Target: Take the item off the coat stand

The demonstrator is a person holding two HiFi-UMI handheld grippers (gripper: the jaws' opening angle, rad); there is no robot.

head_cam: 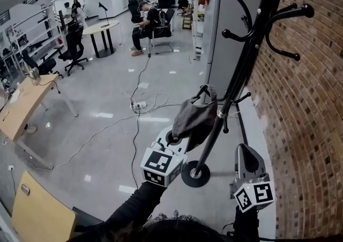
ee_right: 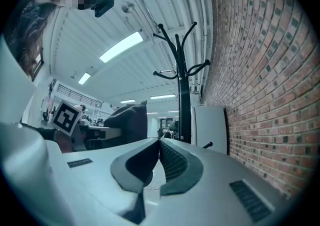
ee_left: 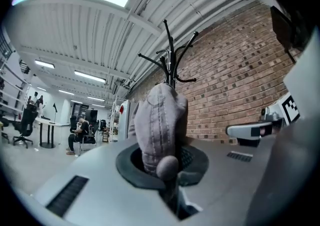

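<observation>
1. Left gripper (head_cam: 174, 139): clenched on the grey cap (head_cam: 193, 120). In the left gripper view the fabric (ee_left: 160, 120) is pinched between the jaws (ee_left: 167, 167) and bulges up past their tips.
2. Cap position: just ahead of and above the left gripper's tips. It is carried low, close beside the pole of the black coat stand (head_cam: 252, 48).
3. The stand's upper hooks are well above the left gripper and carry nothing.
4. Contact with the stand:
   - In the head view a dark loop sits at the cap's top, near a low peg. I cannot tell whether it is part of the cap or a hook, nor whether cloth touches the pole.
   - In the left gripper view the stand (ee_left: 170, 65) rises behind the cap and looks apart from it.
5. Right gripper (head_cam: 245, 152): jaws together (ee_right: 159, 145) with nothing between them. It is held on the far side of the pole from the left gripper, next to the brick wall (head_cam: 300, 101). From it the stand (ee_right: 183, 95) is straight ahead and the cap (ee_right: 125, 120) ahead to its left.
6. Progress, as a judgement:
   - The grasp is done and the cap appears to be off the high hooks.
   - What is left is drawing it clear of the pole and the low pegs, away from the stand. The task looks nearly finished.
7. Risk: cloth could snag on a low peg as the cap comes away.
</observation>
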